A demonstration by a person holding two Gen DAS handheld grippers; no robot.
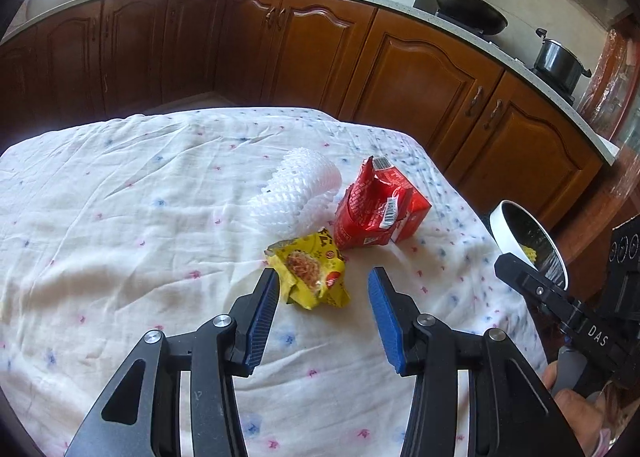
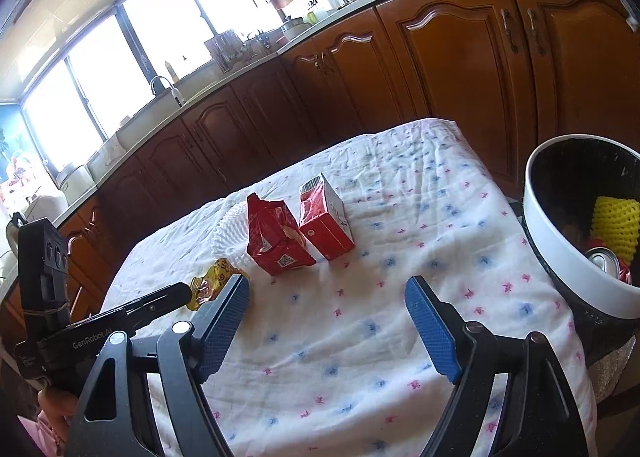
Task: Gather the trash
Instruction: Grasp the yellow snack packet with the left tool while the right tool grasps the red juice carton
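Observation:
A crumpled yellow snack wrapper (image 1: pixel 310 273) lies on the flowered tablecloth (image 1: pixel 120 217), just ahead of my open left gripper (image 1: pixel 323 279), nearest its left finger. Behind it lie a white foam fruit net (image 1: pixel 296 193), a torn red wrapper (image 1: pixel 360 213) and a red carton (image 1: pixel 404 209). In the right wrist view the red wrapper (image 2: pixel 276 235) and red carton (image 2: pixel 326 221) stand ahead of my open, empty right gripper (image 2: pixel 326 291). The yellow wrapper (image 2: pixel 212 281) shows at its left. A white-rimmed bin (image 2: pixel 560 241) at the table's right edge holds a yellow foam net (image 2: pixel 616 221) and a can (image 2: pixel 602 257).
Brown kitchen cabinets (image 1: pixel 280 49) and a counter with a wok (image 1: pixel 472 9) and a pot (image 1: pixel 556 57) run behind the table. The bin (image 1: pixel 504 229) stands off the table's right edge. The right gripper's body (image 1: pixel 560 305) reaches in from the right.

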